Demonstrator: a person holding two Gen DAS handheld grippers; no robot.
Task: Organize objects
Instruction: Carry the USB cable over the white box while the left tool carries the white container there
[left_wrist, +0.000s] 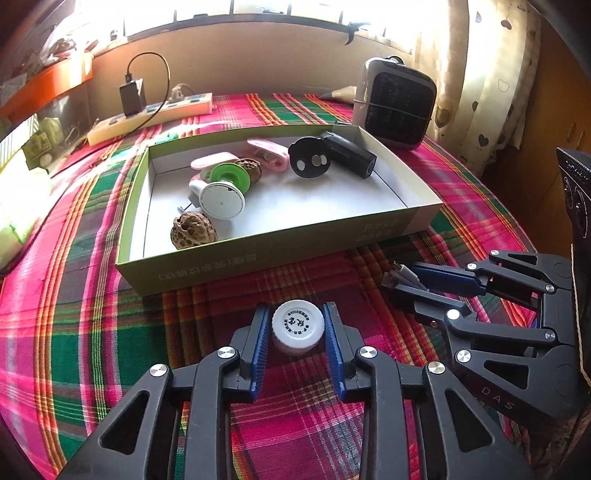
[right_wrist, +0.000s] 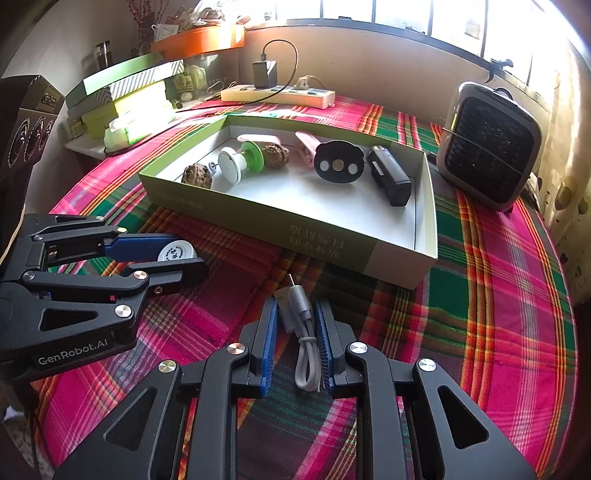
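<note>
Far left, stacked boxes (right_wrist: 122, 92) line the edge of the plaid-covered surface (left_wrist: 74, 325). Left gripper (left_wrist: 297, 325) sits low near the front, jaws clamped on a white bottle cap (left_wrist: 298, 324) resting on the cloth, likely gripped for lifting. Just right, the right gripper (right_wrist: 295, 332) has its jaws clenched on a coiled grey cable (right_wrist: 304, 347), plugs pointing forward. Beyond both, the green tray (left_wrist: 258, 262) already holds walnuts, clips and a black case; probably the destination.

White cap (left_wrist: 298, 325), green box (left_wrist: 229, 271), plaid cloth (left_wrist: 74, 332)
</note>
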